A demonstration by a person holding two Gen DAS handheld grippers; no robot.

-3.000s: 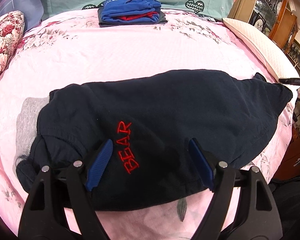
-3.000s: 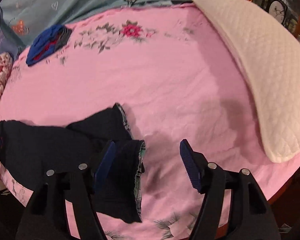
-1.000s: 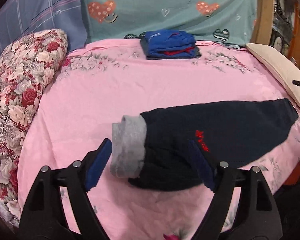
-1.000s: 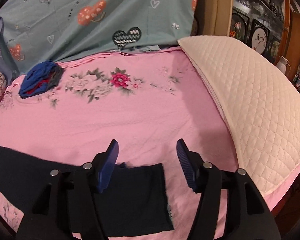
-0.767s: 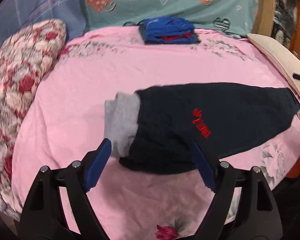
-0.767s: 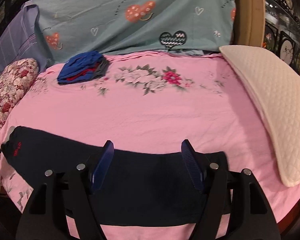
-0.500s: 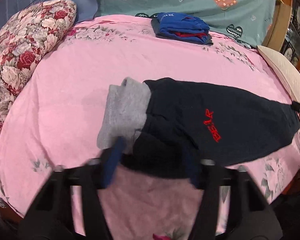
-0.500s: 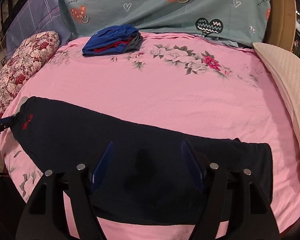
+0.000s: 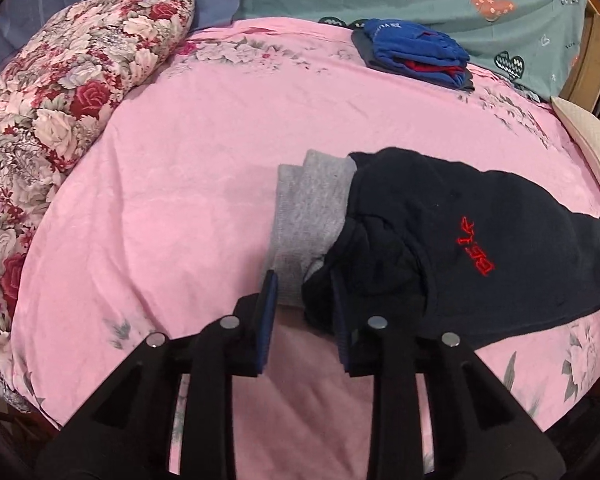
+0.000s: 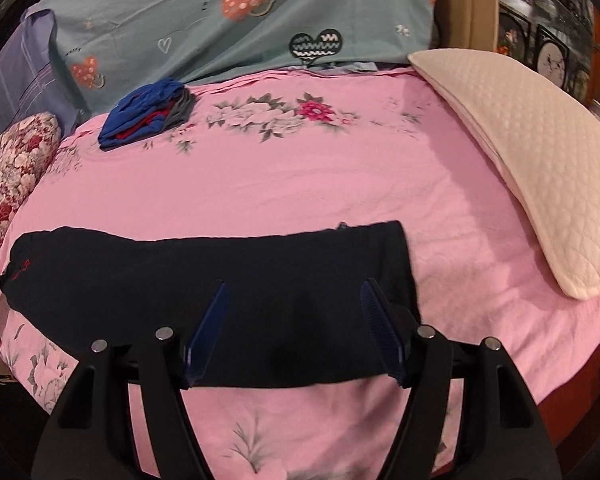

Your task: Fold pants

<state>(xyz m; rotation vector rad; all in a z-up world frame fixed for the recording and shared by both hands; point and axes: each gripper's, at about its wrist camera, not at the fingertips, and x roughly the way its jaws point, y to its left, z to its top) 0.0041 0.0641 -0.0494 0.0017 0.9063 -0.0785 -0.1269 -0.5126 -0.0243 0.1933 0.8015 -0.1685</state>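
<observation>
My left gripper (image 9: pixel 302 304) sits low at the waist end of the navy pants (image 9: pixel 452 240), its blue pads narrowed around the near corner where the grey waistband (image 9: pixel 308 216) meets the bunched dark fabric; the right pad is pressed into the navy cloth and the left pad lies just beside the grey edge, but a gap shows between them, so I cannot tell whether they truly pinch the cloth. The red embroidered lettering (image 9: pixel 474 246) lies ahead and to the right of this gripper. My right gripper (image 10: pixel 294 330) hangs over the leg end of the pants (image 10: pixel 220 276) with its pads spread wide, gripping nothing, the dark fabric lying flat beneath and between them, and the hem edge just to its right. The pants stretch across the pink floral bedsheet (image 10: pixel 300 184). Far ahead lies a stack of folded blue and red clothes (image 10: pixel 148 112) near the teal heart-print bedding (image 10: pixel 240 12). A quilted cream pillow (image 10: pixel 520 148) lies to the right, a rose-patterned pillow (image 9: pixel 56 92) to the left.
</observation>
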